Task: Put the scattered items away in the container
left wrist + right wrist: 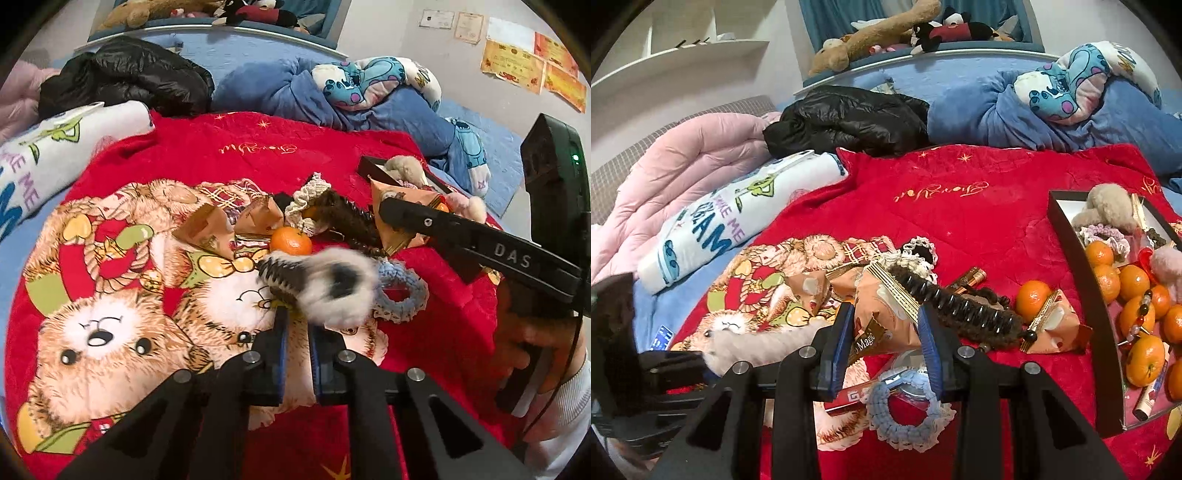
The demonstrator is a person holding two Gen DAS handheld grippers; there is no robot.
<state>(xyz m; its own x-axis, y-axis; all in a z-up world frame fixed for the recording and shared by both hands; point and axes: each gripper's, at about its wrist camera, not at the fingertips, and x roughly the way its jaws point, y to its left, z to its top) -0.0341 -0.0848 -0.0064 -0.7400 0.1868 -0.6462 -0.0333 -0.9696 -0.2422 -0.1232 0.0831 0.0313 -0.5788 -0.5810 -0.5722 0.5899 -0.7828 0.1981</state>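
Note:
My left gripper [295,317] is shut on a fluffy white and black hair clip [332,288], held above the red blanket; the clip is blurred. My right gripper [886,317] is shut on an orange snack packet [882,314] lifted over the pile. The black box [1071,266] at the right holds several tangerines, scrunchies and fluffy clips. Loose on the blanket lie a tangerine [1032,295], another snack packet [1052,328], a dark braided hair clip [960,306], a blue scrunchie [905,410] and a lipstick tube [967,278]. In the left wrist view a tangerine [290,240] and the blue scrunchie [400,295] lie beyond the clip.
A red blanket [960,206] with a bear print covers the bed. A black jacket [849,118], a pink quilt [683,166], a white printed pillow [738,218] and blue bedding [1071,122] lie at the back. Plush toys sit on the headboard.

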